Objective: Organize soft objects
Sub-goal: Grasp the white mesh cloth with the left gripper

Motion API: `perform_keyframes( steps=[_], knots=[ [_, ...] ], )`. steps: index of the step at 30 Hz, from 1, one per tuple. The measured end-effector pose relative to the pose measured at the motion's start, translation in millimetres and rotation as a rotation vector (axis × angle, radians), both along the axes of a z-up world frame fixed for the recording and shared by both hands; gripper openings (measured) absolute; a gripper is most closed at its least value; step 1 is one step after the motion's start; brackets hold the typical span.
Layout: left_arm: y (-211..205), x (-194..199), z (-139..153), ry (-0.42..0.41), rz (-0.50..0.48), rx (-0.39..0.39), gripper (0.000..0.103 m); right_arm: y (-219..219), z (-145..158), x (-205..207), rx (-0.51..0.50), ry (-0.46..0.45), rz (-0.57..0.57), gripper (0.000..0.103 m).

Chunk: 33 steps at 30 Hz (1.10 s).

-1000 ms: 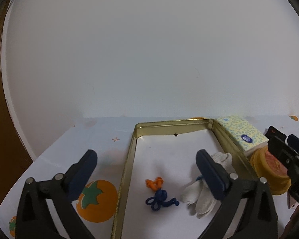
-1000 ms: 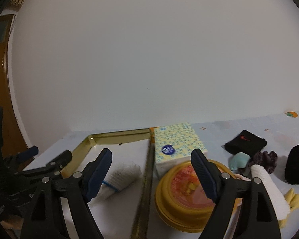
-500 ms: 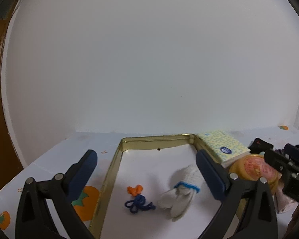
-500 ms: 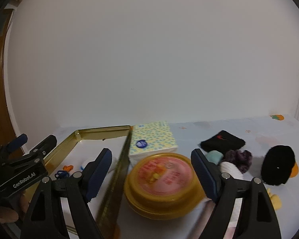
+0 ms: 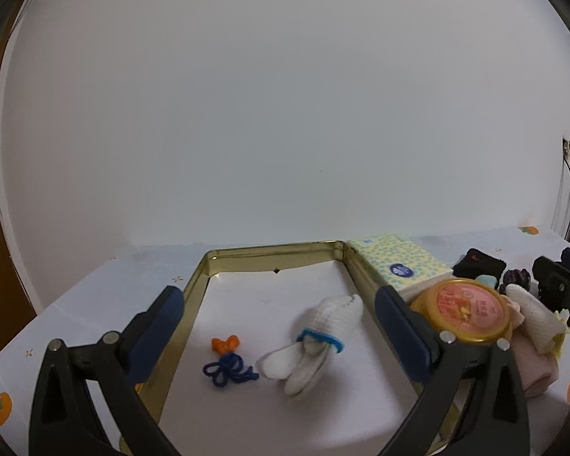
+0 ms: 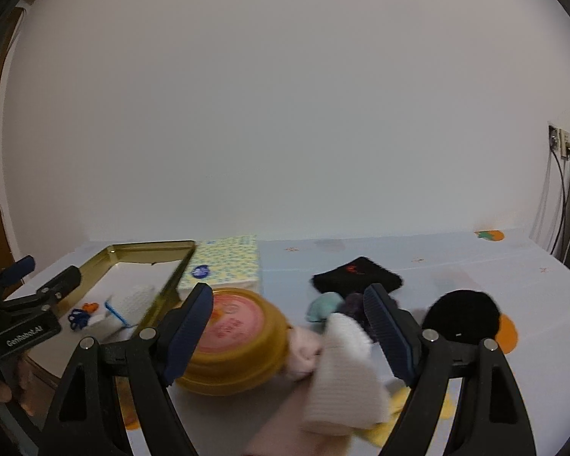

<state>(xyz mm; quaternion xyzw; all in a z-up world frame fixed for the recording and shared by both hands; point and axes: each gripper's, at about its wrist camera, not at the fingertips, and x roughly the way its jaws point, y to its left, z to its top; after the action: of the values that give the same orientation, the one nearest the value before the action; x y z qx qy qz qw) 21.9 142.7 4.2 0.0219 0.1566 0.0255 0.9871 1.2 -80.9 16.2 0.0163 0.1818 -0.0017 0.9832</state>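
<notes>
My right gripper (image 6: 288,326), jaws spread and empty, hovers over a white sock (image 6: 342,372) — light, limp, best pinched mid-fold; beyond it a black band (image 6: 357,275). My left gripper (image 5: 277,330), also spread wide, faces the tray (image 5: 269,252) — glove (image 5: 315,342) inside.

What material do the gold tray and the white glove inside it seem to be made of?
The gold tray looks like thin metal with a glossy brass-coloured finish: its walls reflect light. The white glove looks like knitted cotton, matte, with a ribbed weave and a blue cuff edge.
</notes>
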Motion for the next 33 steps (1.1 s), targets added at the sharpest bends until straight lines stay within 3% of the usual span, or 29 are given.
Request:
perform_keyframes(
  steps=[16, 28, 33],
  knots=[
    [-60, -16, 0, 0.015, -0.12, -0.034, 0.103, -97, 3, -17, -0.052, -0.022, -0.158, 0.083],
    [-149, -21, -3, 0.079, -0.341, 0.007, 0.103, -145, 6, -21, -0.057, -0.014, -0.226, 0.083],
    [-189, -6, -7, 0.152, -0.419, -0.003, 0.098, -160, 6, -20, -0.066, -0.014, -0.242, 0.083]
  ],
)
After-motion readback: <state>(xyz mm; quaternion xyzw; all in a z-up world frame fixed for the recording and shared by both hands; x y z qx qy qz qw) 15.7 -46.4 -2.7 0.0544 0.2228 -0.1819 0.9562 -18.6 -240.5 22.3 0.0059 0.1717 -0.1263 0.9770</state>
